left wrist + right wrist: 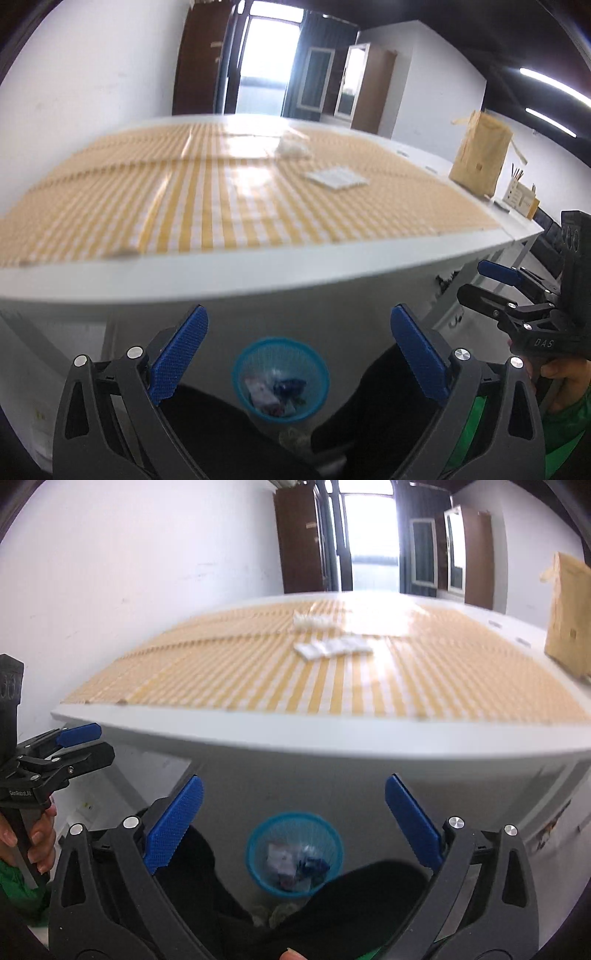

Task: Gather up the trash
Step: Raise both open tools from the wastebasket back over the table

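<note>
Trash already lies in the blue mesh bin (280,380), low in the middle of both wrist views, under the front edge of the table (258,273): crumpled wrappers, one whitish, one dark blue. More waits on top. A flat white packet (338,179) lies right of centre on the checked cloth (184,192), and a crumpled pale wad (291,147) sits just beyond it, toward the upper middle.

The left gripper (299,354) stands spread wide with nothing between its blue pads (177,354). The right gripper (293,823) is likewise wide and empty. Each shows at the other view's edge, held in a hand (33,834) by a green sleeve.

The risks, as I judge them: the packet is thin and lies flush, so the pads could skate over it or pinch up the cloth instead. That cloth looks glossy and slick, creased along its folds, and might slide if dragged. The wad seems soft and light; it could squash out sideways or drop short of the bin, whose mouth is small and partly crowded by dark-clad knees. The tall brown paper bag (480,155) at the far right could topple if clipped.
</note>
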A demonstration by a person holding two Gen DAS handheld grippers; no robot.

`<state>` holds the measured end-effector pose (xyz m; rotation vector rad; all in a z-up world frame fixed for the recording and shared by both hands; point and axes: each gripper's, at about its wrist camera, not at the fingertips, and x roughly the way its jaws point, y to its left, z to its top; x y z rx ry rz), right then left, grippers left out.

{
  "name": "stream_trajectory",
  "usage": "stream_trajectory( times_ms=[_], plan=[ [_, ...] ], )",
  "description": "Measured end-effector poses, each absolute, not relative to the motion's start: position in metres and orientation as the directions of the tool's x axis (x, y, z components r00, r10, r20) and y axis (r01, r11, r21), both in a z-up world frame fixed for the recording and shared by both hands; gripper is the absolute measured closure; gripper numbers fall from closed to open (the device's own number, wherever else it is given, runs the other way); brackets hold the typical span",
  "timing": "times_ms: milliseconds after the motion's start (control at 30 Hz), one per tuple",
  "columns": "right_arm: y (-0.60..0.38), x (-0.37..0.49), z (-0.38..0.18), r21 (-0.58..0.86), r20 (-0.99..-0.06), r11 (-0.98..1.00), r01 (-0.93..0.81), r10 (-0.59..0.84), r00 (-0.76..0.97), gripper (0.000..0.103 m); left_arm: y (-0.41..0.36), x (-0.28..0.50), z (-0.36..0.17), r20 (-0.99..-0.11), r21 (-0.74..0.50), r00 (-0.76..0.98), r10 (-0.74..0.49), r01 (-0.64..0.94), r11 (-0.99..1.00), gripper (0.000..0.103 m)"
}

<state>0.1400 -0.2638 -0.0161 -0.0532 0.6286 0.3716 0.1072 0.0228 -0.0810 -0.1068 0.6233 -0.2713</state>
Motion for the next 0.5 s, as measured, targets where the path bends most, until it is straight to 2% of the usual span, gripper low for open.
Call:
stream_trajectory(
  times_ms=[167,500],
  plan=[
    [-0.268,0.171,0.001,0.07,-0.561,0.942,-0.329,0.31,0.768,0.009,0.026,0.131,-0.069,-0.546,-0.214,0.784,-0.296,0.211,0.954,0.006],
    [-0.262,0.235,0.005,0.108,-0.565,0.926,-0.362,0.357,0.744,0.009,0.023,0.182,-0.023,-0.506,-0.163,0.816,-0.28,0.229,0.96,0.006]
  ],
)
